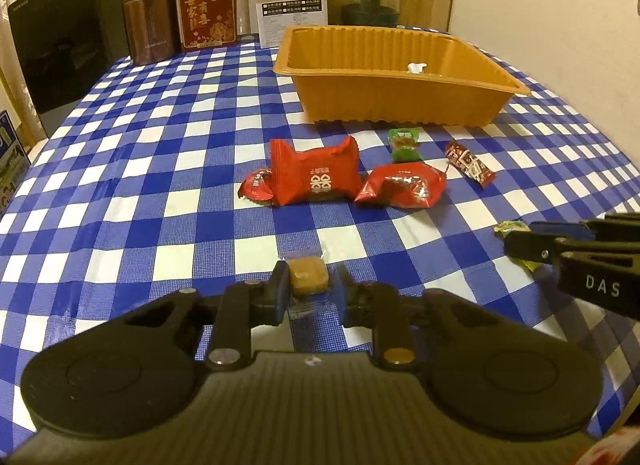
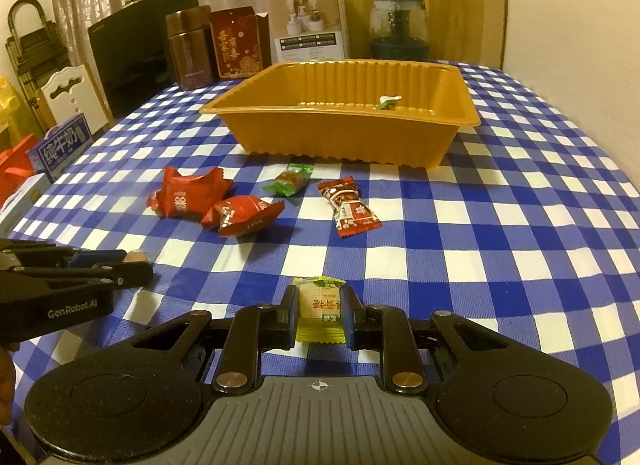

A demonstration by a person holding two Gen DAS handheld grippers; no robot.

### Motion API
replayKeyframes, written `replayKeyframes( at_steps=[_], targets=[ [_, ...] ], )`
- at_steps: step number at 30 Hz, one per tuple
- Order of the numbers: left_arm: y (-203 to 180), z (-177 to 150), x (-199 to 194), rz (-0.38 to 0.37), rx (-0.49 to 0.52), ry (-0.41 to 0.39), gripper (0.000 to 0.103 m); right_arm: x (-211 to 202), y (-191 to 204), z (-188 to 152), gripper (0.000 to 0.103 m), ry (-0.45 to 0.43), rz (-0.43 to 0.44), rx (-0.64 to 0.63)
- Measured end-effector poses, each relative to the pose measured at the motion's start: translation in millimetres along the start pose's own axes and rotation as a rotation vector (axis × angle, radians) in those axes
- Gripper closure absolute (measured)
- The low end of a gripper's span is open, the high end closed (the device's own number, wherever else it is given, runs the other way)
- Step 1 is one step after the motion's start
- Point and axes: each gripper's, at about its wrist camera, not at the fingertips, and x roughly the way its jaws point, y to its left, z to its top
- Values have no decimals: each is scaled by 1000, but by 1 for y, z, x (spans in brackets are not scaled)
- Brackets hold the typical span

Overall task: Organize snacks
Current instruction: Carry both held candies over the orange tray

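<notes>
Left wrist view: the left gripper (image 1: 309,289) sits low over the checked cloth (image 1: 160,169). Its two fingers (image 1: 280,289) are squeezed on a brown candy (image 1: 308,280) in a clear wrapper. The candy sits right between the tips, and the crinkly wrapper pokes out in front and behind. Farther off lie three red packs. The big red pack (image 1: 316,173) is in the middle, a small red pack (image 1: 258,184) touches its left side, and a shiny red pack (image 1: 404,185) is just to its right. A green candy (image 1: 405,143) lies behind them, near the tray (image 1: 400,89). A dark red candy (image 1: 470,163) lies more to the right. The orange tray stands beyond all the snacks, with a bit of white wrapper (image 1: 416,67) showing inside. The right gripper (image 1: 520,239) comes in from the right edge, with a bit of yellow wrapper at its tips.

Right wrist view: the right gripper (image 2: 320,313) is clamped on a yellow candy (image 2: 320,309). The candy stands between the two tips, and its wrapper ends stick out in front and behind. The left gripper (image 2: 134,265) reaches in from the left edge, closed, with something small and brown at its tip. The red packs, the green candy (image 2: 290,181) and the dark red candy (image 2: 350,209) lie on the cloth between the grippers and the tray (image 2: 340,133). One snack (image 2: 386,103) lies in the tray.
</notes>
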Motion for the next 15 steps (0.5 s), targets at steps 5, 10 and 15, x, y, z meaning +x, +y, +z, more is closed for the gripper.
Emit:
replayKeyframes(
  at_steps=[5,10,15],
  targets=[
    [1,1,-5,5,-6,26,84,-7,-1,-3,81,16,-23,27],
    [1,-3,-18,-4,-4,48,84,-22,-3,-6,81,35,-41,80],
    [0,-6,-33,-16,7,63,84,-40,-2,0,81,29,-47,93]
  ],
)
